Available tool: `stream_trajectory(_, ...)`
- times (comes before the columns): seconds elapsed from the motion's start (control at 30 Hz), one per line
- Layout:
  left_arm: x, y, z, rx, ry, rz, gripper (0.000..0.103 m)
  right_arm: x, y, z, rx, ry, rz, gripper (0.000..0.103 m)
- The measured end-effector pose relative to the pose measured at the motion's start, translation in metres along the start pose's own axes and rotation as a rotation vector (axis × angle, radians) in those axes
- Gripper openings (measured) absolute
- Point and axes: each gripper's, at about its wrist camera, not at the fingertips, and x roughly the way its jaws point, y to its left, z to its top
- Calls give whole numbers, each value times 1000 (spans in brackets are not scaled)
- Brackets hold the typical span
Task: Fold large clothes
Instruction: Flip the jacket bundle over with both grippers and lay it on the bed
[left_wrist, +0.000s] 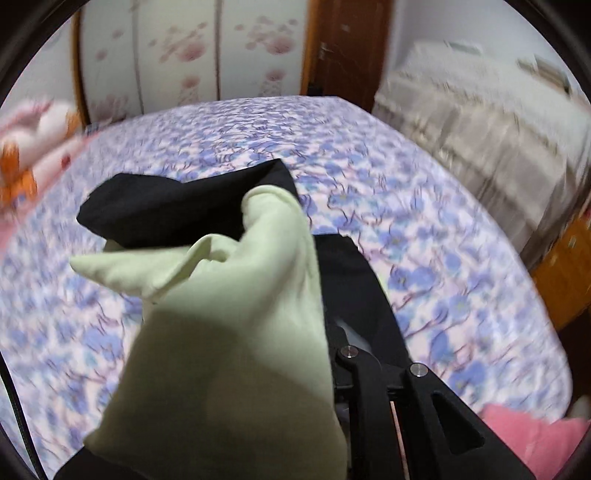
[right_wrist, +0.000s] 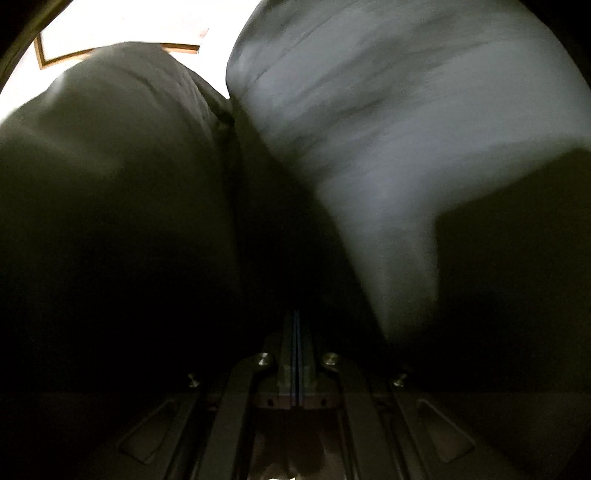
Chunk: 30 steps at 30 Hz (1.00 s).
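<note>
The left gripper (left_wrist: 295, 236) is nearly closed on a pale green garment (left_wrist: 229, 332) with a black part (left_wrist: 166, 210). The cloth is bunched around the fingers and hides the left one, while the black right finger (left_wrist: 354, 280) shows beside the fabric. The garment is lifted clear of the bed (left_wrist: 443, 258), which wears a sheet printed with blue and purple flowers; the bunch hangs over the middle of the bed, its black part pointing toward the far edge. A pink cloth (left_wrist: 535, 435) lies at the bed's near right corner, and pink and orange bedding (left_wrist: 33, 147) sits at the far left edge. Sliding wardrobe doors (left_wrist: 177, 48) with pink blossoms stand beyond the far edge, a wooden door (left_wrist: 351, 48) to their right.

In the right wrist view the right gripper (right_wrist: 296, 332) has its fingers pressed together; dark folds of fabric (right_wrist: 369, 129) crowd right against the fingertips and fill most of the view, but whether any cloth is pinched between them cannot be told
</note>
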Motion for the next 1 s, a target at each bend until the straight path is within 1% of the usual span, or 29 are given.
stream_trajectory(0.03, 1, -7, 1, 16, 0, 6, 10, -9, -5, 2, 7, 0, 8, 0)
stream_trajectory(0.13, 2, -25, 7, 23, 4, 8, 10, -37, -20, 9, 4, 4, -5, 0)
stream_trajectory(0.17, 5, -29, 9, 28, 9, 10, 15, -45, -23, 12, 2, -2, -11, 0)
stream_trajectory(0.2, 5, -36, 9, 21, -6, -26, 17, -59, -28, 14, -5, -13, -35, 0)
stream_trajectory(0.23, 1, -40, 7, 9, -14, -43, 18, -72, -32, 16, -19, -19, -56, 0)
stream_trajectory(0.3, 1, -49, 6, -9, -18, -48, 18, -93, -39, 19, -38, -31, -107, 0)
stream_trajectory(0.37, 9, -58, 1, 18, 28, -11, 16, -125, -48, 24, -52, -74, -105, 0)
stream_trajectory(0.4, 15, -62, -4, 38, 46, 7, 16, -138, -50, 27, -55, -102, -119, 0)
stream_trajectory(0.47, 24, -69, -14, 55, 85, 9, 16, -174, -58, 34, -64, -163, -172, 0)
stream_trajectory(0.53, 32, -76, -24, 68, 117, 9, 16, -198, -63, 39, -63, -201, -209, 0)
stream_trajectory(0.6, 40, -93, -37, 160, 151, 44, 16, -222, -67, 43, -67, -230, -244, 0)
stream_trajectory(0.67, 47, -109, -50, 249, 178, 80, 16, -239, -69, 45, -71, -249, -257, 0)
stream_trajectory(0.7, 50, -115, -56, 277, 195, 86, 16, -247, -70, 39, -71, -257, -266, 0)
stream_trajectory(0.77, 55, -125, -64, 324, 216, 90, 16, -251, -63, 36, -80, -264, -282, 0)
stream_trajectory(0.8, 58, -131, -71, 358, 233, 92, 16, -243, -59, 32, -98, -262, -292, 0)
stream_trajectory(0.83, 63, -134, -77, 370, 260, 80, 20, -241, -49, 30, -120, -258, -295, 0)
stream_trajectory(0.87, 66, -134, -78, 366, 279, 69, 24, -232, -28, 21, -141, -248, -286, 0)
stream_trajectory(0.9, 72, -134, -83, 353, 301, 49, 25, -239, -25, 18, -157, -238, -274, 2)
stream_trajectory(0.93, 76, -133, -85, 347, 312, 42, 27, -235, -15, 16, -180, -224, -254, 6)
stream_trajectory(0.97, 78, -132, -85, 346, 317, 38, 28, -227, -5, 16, -214, -202, -236, 6)
stream_trajectory(1.0, 79, -131, -85, 348, 319, 30, 29, -227, -3, 14, -237, -183, -225, 6)
